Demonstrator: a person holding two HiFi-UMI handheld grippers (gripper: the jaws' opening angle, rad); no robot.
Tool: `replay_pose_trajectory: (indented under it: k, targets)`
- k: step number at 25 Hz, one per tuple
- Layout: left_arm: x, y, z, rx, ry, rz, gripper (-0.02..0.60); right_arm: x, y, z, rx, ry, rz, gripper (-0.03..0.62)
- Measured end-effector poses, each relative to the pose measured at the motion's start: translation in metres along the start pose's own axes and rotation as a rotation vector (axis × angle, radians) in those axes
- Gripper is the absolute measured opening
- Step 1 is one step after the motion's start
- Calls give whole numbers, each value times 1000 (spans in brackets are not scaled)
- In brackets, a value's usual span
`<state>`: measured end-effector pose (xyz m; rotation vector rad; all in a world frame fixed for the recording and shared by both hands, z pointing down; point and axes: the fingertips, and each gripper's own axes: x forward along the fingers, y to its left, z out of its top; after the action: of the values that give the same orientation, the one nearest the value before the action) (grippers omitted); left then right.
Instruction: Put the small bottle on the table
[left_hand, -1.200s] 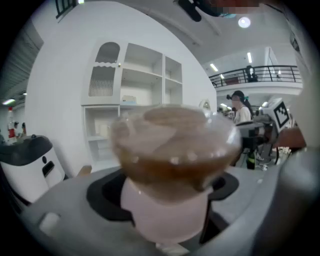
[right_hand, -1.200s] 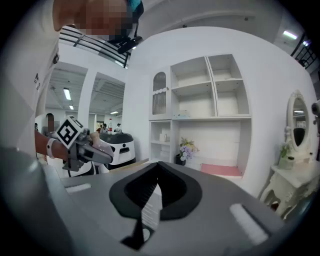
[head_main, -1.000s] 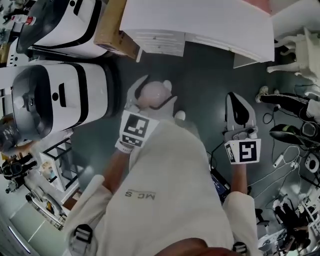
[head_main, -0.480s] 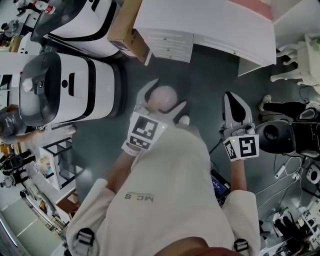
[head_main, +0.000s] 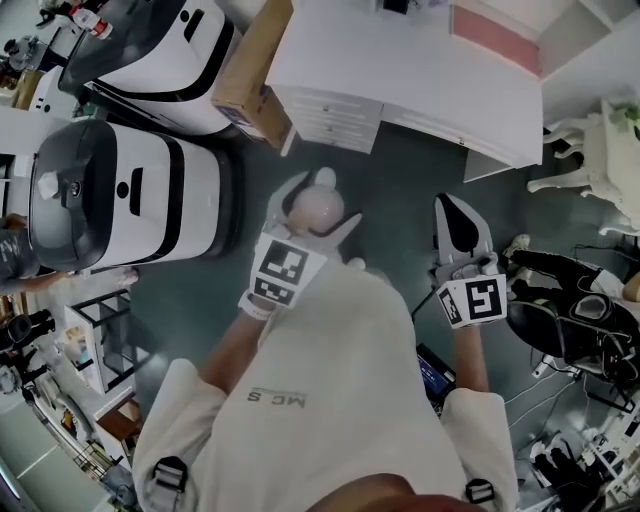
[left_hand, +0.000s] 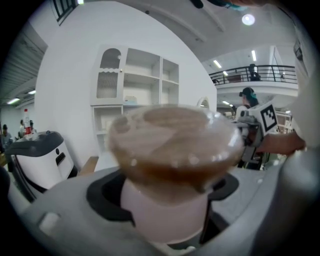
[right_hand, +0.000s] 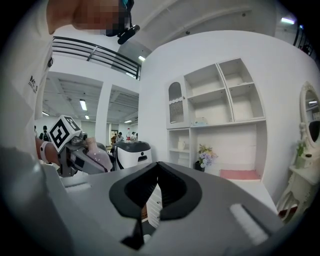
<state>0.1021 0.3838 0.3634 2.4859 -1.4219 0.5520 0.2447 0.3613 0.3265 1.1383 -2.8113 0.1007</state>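
Note:
The small bottle (head_main: 318, 207) has a round pink body and hangs above the dark floor, a little short of the white table (head_main: 420, 70). My left gripper (head_main: 316, 208) is shut on it, one finger on each side. In the left gripper view the bottle (left_hand: 167, 210) fills the middle, its brownish top blurred between the dark pads (left_hand: 102, 197). My right gripper (head_main: 458, 205) is to the right at about the same height, shut with nothing in it. In the right gripper view its pads (right_hand: 175, 192) meet, and the held bottle (right_hand: 96, 155) shows at the left.
Two white-and-black machines (head_main: 120, 195) (head_main: 160, 50) stand at the left, with a cardboard box (head_main: 250, 70) against the table's drawer unit (head_main: 330, 115). A white chair (head_main: 590, 150) and a black chair with cables (head_main: 570, 320) are at the right. A white shelf unit (right_hand: 220, 115) stands behind the table.
Both grippers have moved up the picture toward the white table, the left one still holding the bottle. More of the table top is in view.

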Motion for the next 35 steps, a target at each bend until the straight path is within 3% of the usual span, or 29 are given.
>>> replay_pose_trajectory:
  k: [4, 12, 22, 27, 35]
  targets:
    - [46, 44, 15, 10, 1, -23, 414, 46, -29, 5, 5, 5, -19, -6]
    - [151, 164, 62, 24, 34, -131, 414, 184, -122, 17, 102, 50, -161, -6]
    - [247, 312, 112, 38, 46, -192, 414, 365, -181, 63, 38, 68, -197, -6]
    - [275, 351, 111, 60, 59, -227, 414, 414, -186, 62, 31, 78, -204, -5]
    - [311, 363, 108, 58, 84, -243, 414, 439, -201, 55, 28, 82, -195, -5]
